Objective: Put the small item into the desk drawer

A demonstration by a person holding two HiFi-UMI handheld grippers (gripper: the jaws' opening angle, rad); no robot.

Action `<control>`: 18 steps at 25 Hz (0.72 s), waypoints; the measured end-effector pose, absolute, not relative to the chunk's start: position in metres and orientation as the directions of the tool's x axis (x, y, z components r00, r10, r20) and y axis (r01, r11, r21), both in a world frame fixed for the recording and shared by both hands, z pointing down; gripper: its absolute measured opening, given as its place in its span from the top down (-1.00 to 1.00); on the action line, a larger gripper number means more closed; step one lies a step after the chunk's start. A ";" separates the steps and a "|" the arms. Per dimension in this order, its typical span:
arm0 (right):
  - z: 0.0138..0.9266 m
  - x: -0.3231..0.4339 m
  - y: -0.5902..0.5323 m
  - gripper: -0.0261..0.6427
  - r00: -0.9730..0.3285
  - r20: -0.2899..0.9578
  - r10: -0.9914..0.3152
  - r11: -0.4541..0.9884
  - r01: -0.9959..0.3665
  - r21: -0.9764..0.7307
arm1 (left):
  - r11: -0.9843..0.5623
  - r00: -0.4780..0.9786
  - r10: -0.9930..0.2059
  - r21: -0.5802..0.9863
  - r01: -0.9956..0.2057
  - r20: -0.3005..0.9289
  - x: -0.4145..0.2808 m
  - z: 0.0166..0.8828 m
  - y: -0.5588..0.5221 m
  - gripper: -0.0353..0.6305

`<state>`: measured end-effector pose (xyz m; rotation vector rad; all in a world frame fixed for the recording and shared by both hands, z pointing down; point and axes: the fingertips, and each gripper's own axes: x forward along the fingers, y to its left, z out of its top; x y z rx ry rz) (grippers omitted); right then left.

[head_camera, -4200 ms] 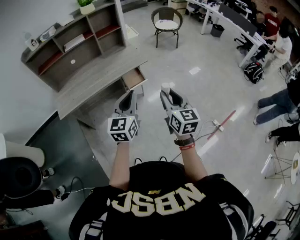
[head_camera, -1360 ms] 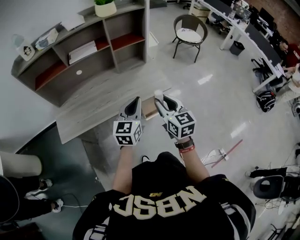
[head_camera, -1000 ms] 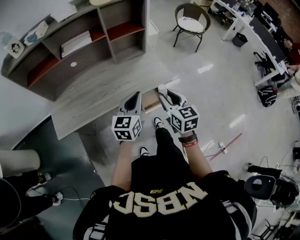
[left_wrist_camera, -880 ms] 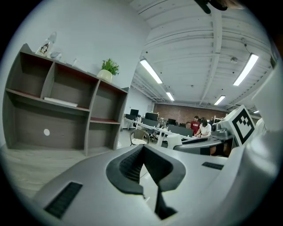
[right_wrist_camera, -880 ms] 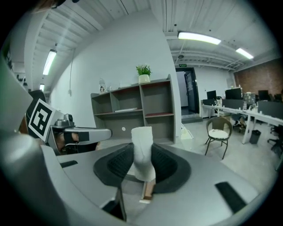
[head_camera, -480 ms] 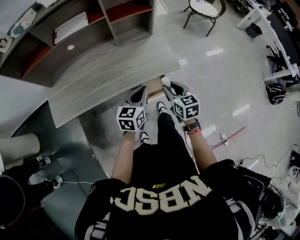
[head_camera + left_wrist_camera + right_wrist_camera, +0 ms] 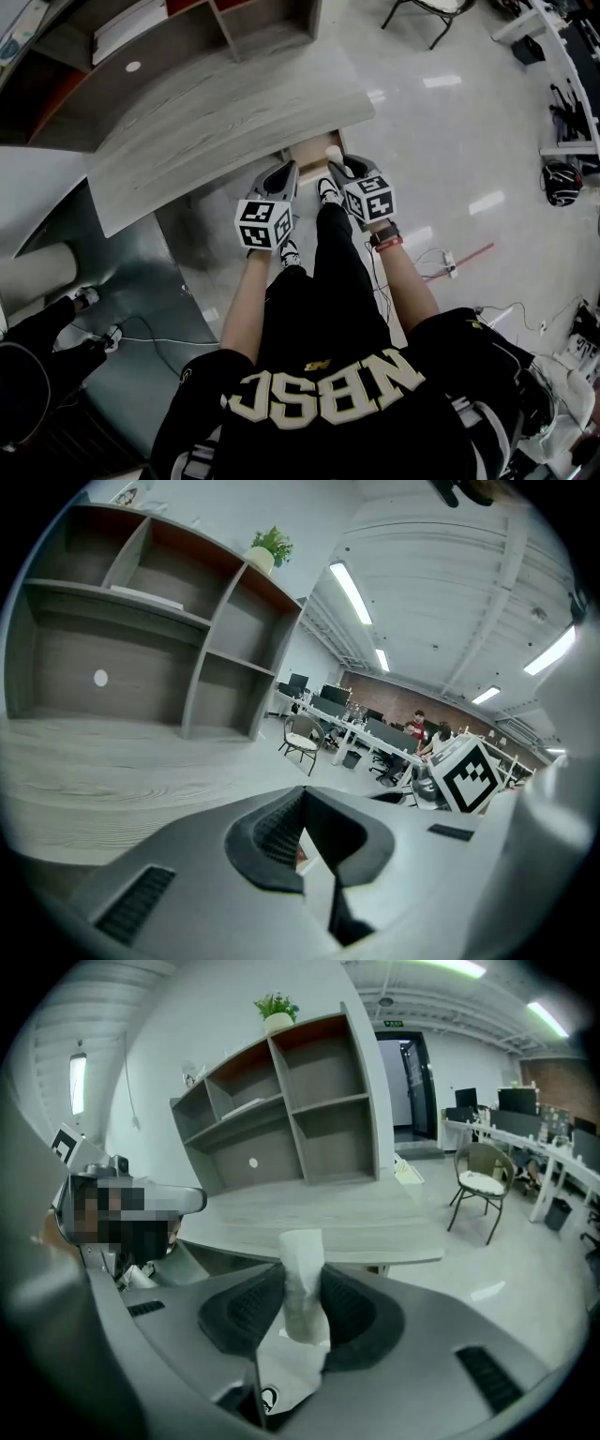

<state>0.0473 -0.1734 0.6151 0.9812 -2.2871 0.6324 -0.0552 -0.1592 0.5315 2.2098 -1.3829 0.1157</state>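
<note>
A small white packet (image 7: 302, 1279) stands upright between the dark pads of my right gripper (image 7: 302, 1309), which is shut on it. In the head view the packet (image 7: 333, 151) shows at the tip of my right gripper (image 7: 338, 163), just over the open desk drawer (image 7: 307, 150), whose tan inside peeks out under the front edge of the grey wooden desk (image 7: 216, 108). My left gripper (image 7: 285, 174) hangs beside it on the left, over the same desk edge. Its jaws meet at the tip, with nothing between them (image 7: 302, 806).
A grey shelf unit (image 7: 141, 28) stands behind the desk. The person's leg and white shoes (image 7: 327, 192) are right under the grippers. On the floor to the right lie a red stick (image 7: 461, 258) and cables. A chair (image 7: 478, 1185) stands far right.
The person has walked up to the desk. Both grippers have come forward from over the floor to the desk's front edge and the open drawer. The packet stays in the right gripper.
</note>
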 end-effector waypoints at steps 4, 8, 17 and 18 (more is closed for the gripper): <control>0.639 0.043 -0.178 0.53 -0.564 0.686 -0.459 0.647 -0.741 -0.177 | -0.322 0.472 -0.800 0.399 -0.859 0.370 -0.057 0.555 -0.165 0.85; 0.659 0.036 -0.180 0.53 -0.561 0.710 -0.426 0.678 -0.718 -0.160 | -0.310 0.472 -0.787 0.408 -0.859 0.397 -0.058 0.576 -0.166 0.85; 0.710 0.026 -0.186 0.53 -0.536 0.769 -0.348 0.769 -0.633 -0.092 | -0.290 0.473 -0.759 0.418 -0.861 0.447 -0.054 0.619 -0.174 0.85; 0.717 0.025 -0.188 0.53 -0.532 0.774 -0.343 0.780 -0.621 -0.081 | -0.287 0.472 -0.757 0.420 -0.861 0.451 -0.054 0.625 -0.175 0.85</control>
